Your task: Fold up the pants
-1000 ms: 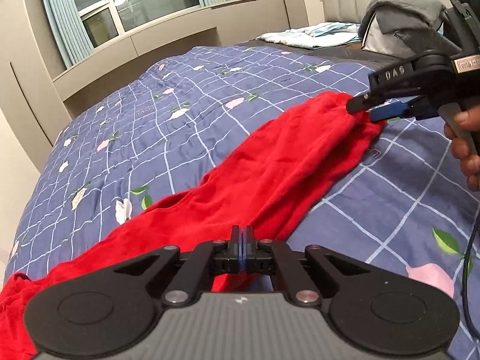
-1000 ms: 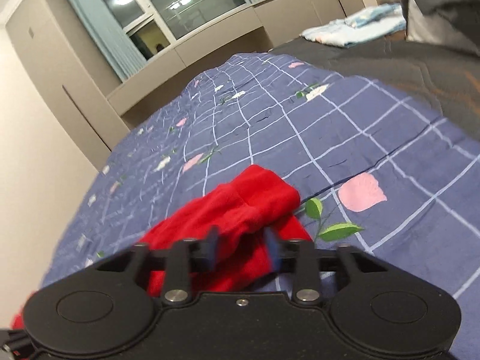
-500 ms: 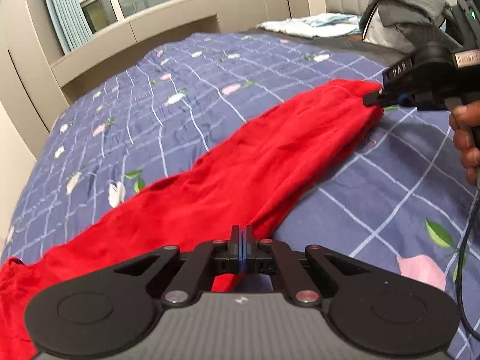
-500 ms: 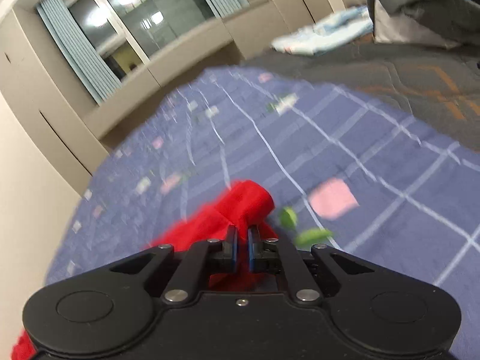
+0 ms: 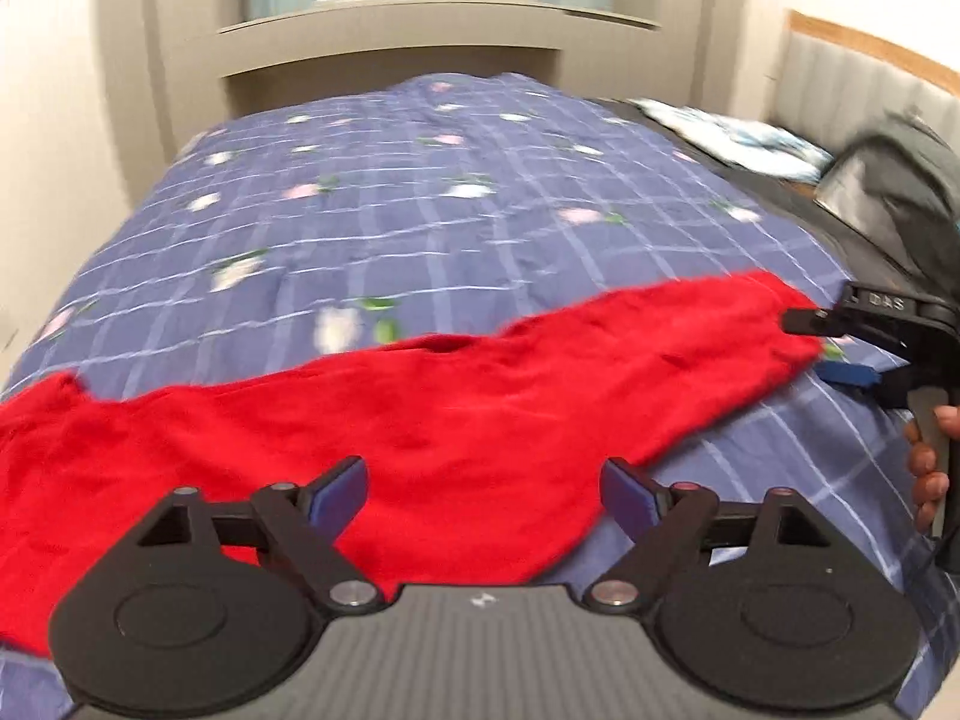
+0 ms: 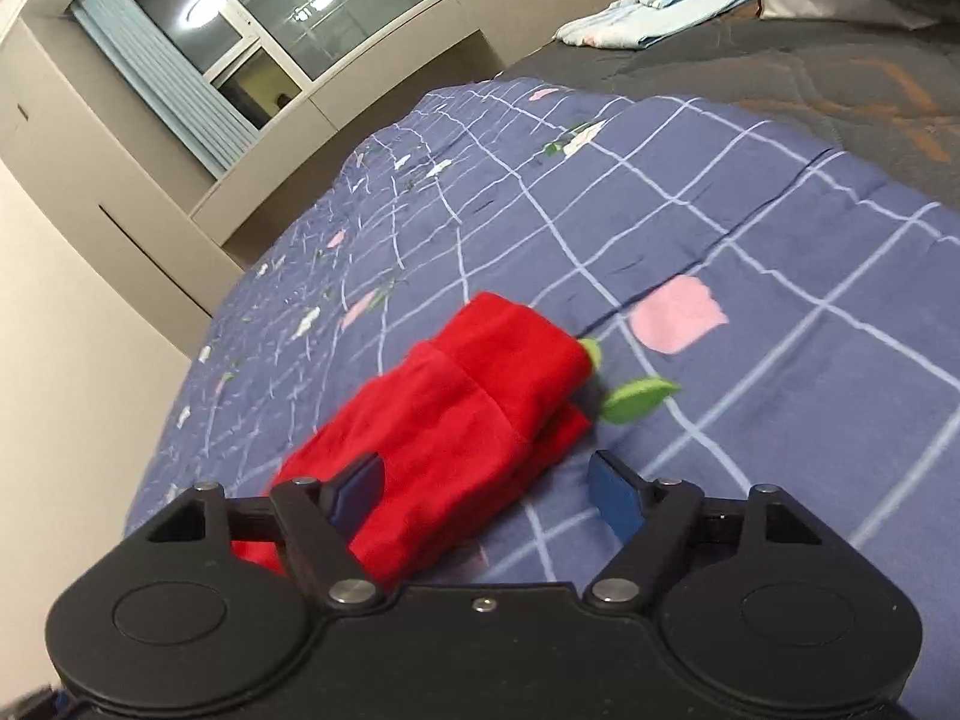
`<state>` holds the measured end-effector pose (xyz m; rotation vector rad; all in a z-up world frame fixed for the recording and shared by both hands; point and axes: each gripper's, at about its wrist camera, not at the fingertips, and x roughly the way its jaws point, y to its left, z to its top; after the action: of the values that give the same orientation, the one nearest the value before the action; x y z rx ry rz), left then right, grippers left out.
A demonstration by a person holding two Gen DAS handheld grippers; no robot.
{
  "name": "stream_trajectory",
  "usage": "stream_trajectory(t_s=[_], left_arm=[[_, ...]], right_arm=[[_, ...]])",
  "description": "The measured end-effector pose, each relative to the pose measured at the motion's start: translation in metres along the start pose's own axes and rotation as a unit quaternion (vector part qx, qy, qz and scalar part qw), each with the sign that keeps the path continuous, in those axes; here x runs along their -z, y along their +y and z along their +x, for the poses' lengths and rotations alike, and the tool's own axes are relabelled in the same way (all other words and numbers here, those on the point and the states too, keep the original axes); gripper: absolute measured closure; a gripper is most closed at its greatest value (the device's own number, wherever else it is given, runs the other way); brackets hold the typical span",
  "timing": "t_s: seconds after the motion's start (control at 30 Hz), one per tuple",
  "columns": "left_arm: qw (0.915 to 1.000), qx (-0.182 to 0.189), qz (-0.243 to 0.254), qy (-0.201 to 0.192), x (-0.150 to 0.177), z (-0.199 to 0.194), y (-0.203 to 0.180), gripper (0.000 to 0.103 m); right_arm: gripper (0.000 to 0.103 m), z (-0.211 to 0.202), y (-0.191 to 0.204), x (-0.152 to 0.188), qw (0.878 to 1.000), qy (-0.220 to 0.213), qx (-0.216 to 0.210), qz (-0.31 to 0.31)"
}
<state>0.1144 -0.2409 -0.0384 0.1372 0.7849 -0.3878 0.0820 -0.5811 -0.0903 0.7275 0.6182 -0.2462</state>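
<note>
The red pants (image 5: 456, 420) lie stretched in a long strip across the blue checked bedspread (image 5: 420, 198), running from lower left to right. My left gripper (image 5: 483, 492) is open just above the near edge of the pants, holding nothing. In the left wrist view my right gripper (image 5: 834, 348) sits open at the far right end of the pants, held by a hand. In the right wrist view the folded end of the pants (image 6: 468, 420) lies between and ahead of my open right gripper (image 6: 486, 495).
A grey garment pile (image 5: 900, 180) and light blue folded cloth (image 5: 732, 132) lie at the bed's head end on a dark sheet (image 6: 810, 72). A window ledge and cabinets (image 5: 390, 42) stand beyond the bed. A beige wall (image 6: 72, 360) borders the left side.
Both grippers were shut on the pants and have opened, letting the pants drop onto the bed. The left view has swung round so the pants lie crosswise.
</note>
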Motion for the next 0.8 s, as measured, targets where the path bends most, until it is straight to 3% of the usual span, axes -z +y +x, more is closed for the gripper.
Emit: stream_trajectory(t_s=[0.03, 0.07, 0.1, 0.2, 0.33, 0.43, 0.53, 0.63, 0.67, 0.73, 0.8], left_arm=[[0.9999, -0.007, -0.013, 0.0, 0.001, -0.004, 0.009, 0.014], [0.9995, -0.013, -0.028, 0.0, 0.002, -0.008, 0.018, 0.014], [0.9989, -0.019, -0.043, -0.001, 0.003, -0.012, 0.029, 0.014], [0.9961, -0.044, -0.076, -0.008, 0.01, -0.03, 0.06, 0.014], [0.9894, -0.094, -0.109, -0.021, 0.021, -0.059, 0.107, 0.014], [0.9791, -0.139, -0.144, -0.034, 0.033, -0.084, 0.145, 0.014], [0.9653, -0.179, -0.186, -0.037, 0.05, -0.103, 0.185, 0.014], [0.9517, -0.211, -0.221, -0.037, 0.068, -0.115, 0.219, 0.013], [0.9459, -0.222, -0.234, -0.036, 0.075, -0.118, 0.233, 0.012], [0.9381, -0.233, -0.254, -0.032, 0.087, -0.122, 0.256, 0.012], [0.9317, -0.24, -0.271, -0.031, 0.099, -0.126, 0.278, 0.012]], right_arm=[[0.039, 0.003, 0.0, -0.002, 1.0, 0.0, -0.002, 0.003], [0.065, 0.007, 0.0, -0.004, 1.0, -0.002, 0.001, 0.008], [0.077, 0.01, 0.0, -0.005, 1.0, 0.0, 0.011, 0.017], [0.085, 0.012, -0.006, -0.009, 0.999, -0.006, 0.017, 0.047], [0.088, -0.006, 0.004, -0.018, 0.999, -0.042, 0.027, 0.011], [0.088, -0.012, 0.004, -0.024, 0.998, -0.053, 0.038, -0.001], [0.086, 0.0, 0.001, -0.021, 0.998, -0.028, 0.055, -0.01], [0.071, 0.004, 0.002, -0.014, 0.997, -0.014, 0.073, -0.025], [0.056, 0.003, 0.004, -0.012, 0.997, -0.015, 0.074, -0.028], [0.038, -0.003, 0.012, -0.01, 0.996, -0.013, 0.083, -0.043], [0.03, -0.011, 0.028, -0.007, 0.992, -0.016, 0.104, -0.075]])
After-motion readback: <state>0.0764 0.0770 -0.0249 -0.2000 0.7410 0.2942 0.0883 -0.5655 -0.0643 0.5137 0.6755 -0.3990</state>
